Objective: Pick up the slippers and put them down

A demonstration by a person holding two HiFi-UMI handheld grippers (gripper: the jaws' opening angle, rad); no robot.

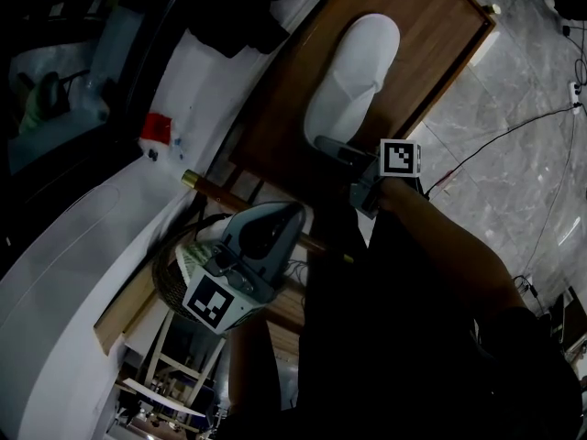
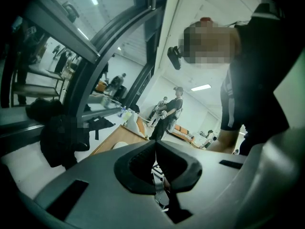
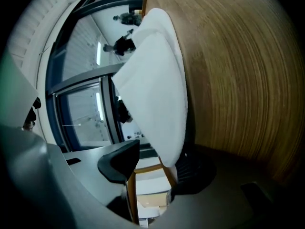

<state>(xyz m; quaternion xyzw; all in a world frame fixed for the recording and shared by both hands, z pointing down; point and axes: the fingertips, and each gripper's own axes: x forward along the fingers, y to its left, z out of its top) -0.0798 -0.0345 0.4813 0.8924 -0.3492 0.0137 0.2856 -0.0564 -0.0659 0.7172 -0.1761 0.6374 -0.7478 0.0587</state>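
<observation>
A single white slipper lies on the brown wooden table, and I see no second one. My right gripper is at the slipper's near end. In the right gripper view the slipper reaches down between the jaws of the right gripper. It rests against the right-hand pad, with a gap to the left-hand pad, so this gripper is open around it. My left gripper hangs lower, off the table's near edge. Its jaws meet with nothing between them.
Grey marble floor with thin cables lies right of the table. A woven basket sits under the left gripper, above a wooden stool. A dark bag and a red item rest on the white ledge. People stand far off.
</observation>
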